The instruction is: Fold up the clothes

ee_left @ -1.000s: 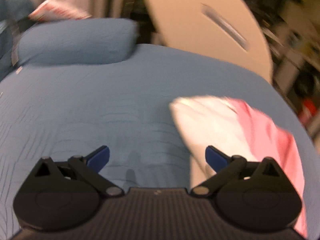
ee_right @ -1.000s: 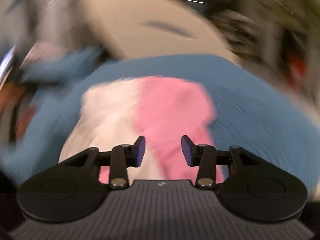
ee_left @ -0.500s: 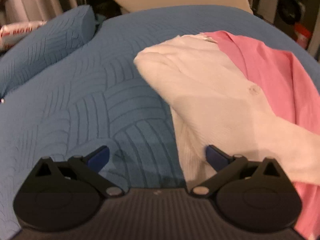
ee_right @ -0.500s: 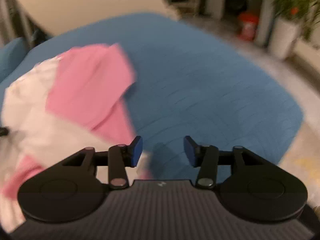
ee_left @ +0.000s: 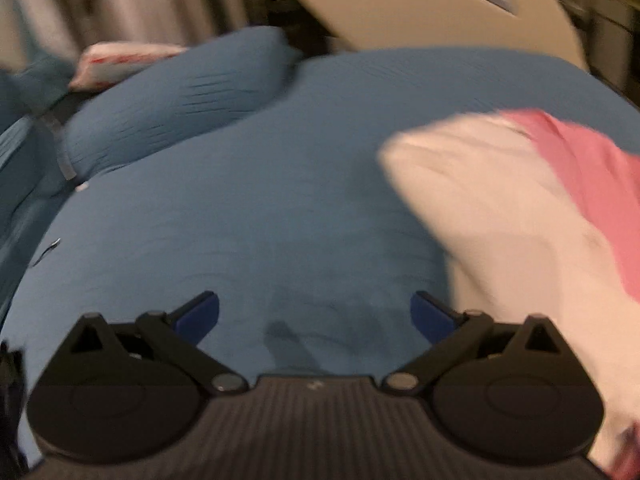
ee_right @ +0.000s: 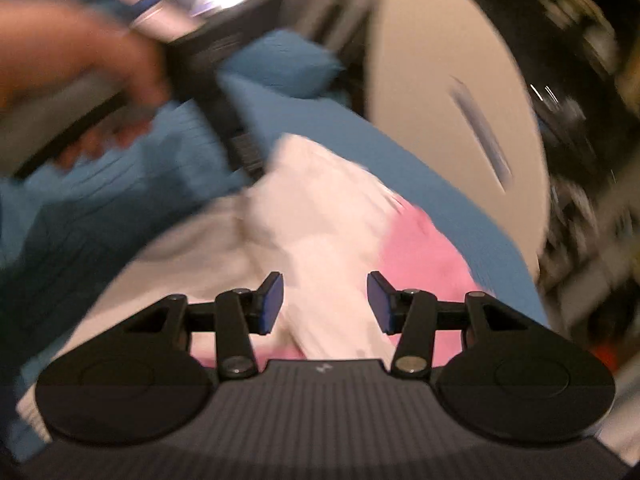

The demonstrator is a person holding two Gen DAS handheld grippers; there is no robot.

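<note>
Lying in a soft heap on the big blue quilted bed cover [ee_left: 248, 208] is a white and pink piece of clothing [ee_left: 520, 216]. It is not folded flat. The white part is bunched up and the pink part peeks out on its far side.

From the left tongs [ee_left: 314, 316], the clothing sits ahead and off to the right, just past the right blue pad. The two blue pads stand wide apart, with only bare blue bed cover between them. They grip nothing.

From the right tongs [ee_right: 325, 300], the clothing is right ahead and underneath. The blue pads are partly apart. A white fold shows in the gap between them, but the pads do not press on it.

Up and to the left of the right tongs, a hand [ee_right: 100, 80] holds the dark handle of the other tool, which reaches down beside the white cloth. The picture is very blurry there.

Farther away, ahead and left of the left tongs, is a puffy blue pillow [ee_left: 180, 100]. Behind the bed stands a round pale beige board [ee_right: 452, 92].
</note>
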